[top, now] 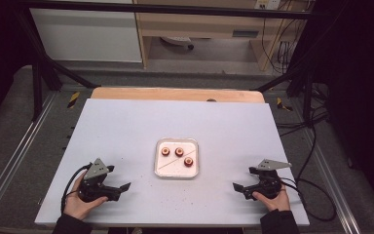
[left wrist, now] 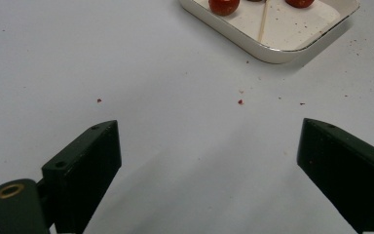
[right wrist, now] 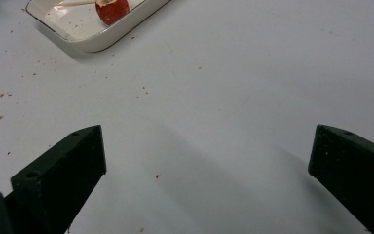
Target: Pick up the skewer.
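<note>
Fruit pieces (top: 179, 152) and a stick (top: 167, 165) lie in the tray (top: 158, 169) at mid-table; you rest your left gripper (top: 119, 189) and right gripper (top: 240, 187) well apart beside it, jaws spread, empty, probably ready to reach in.

Edges are cutting things off

We are losing the far part of the tray (left wrist: 282, 48) past the top edge in both tool views, and its red fruit pieces (left wrist: 223, 6) are showing only partly.
</note>
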Tool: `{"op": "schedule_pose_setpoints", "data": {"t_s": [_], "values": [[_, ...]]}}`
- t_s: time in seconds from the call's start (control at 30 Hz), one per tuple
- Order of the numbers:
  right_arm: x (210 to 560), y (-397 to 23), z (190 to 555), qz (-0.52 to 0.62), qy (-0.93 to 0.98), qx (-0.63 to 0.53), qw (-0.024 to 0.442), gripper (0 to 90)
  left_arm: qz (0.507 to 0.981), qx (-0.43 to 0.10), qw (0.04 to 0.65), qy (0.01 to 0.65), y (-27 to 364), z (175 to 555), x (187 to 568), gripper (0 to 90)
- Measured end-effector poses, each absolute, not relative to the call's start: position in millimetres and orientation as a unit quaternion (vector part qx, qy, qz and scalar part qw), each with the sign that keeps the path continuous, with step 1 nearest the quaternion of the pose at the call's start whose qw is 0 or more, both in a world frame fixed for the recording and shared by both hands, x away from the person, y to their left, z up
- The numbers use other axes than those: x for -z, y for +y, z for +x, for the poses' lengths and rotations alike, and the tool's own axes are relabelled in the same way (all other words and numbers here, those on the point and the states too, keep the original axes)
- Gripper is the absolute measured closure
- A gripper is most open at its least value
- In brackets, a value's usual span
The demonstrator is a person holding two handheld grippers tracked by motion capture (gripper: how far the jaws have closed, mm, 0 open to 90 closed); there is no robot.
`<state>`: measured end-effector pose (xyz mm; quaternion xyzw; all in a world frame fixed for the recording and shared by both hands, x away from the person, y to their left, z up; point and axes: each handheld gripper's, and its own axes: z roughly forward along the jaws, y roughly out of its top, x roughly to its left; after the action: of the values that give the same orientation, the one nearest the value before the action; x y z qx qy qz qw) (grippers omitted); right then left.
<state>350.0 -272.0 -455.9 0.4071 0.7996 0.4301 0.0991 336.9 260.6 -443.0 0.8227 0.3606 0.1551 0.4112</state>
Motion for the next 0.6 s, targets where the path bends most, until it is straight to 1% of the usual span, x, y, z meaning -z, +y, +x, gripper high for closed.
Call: {"op": "schedule_pose_setpoints", "data": {"t_s": [0.6], "values": [[455,-272,350,0.404,0.801,-0.431,0.100,0.6,0.834,-0.152,0.402,0.347,239,342,432,9.0]]}}
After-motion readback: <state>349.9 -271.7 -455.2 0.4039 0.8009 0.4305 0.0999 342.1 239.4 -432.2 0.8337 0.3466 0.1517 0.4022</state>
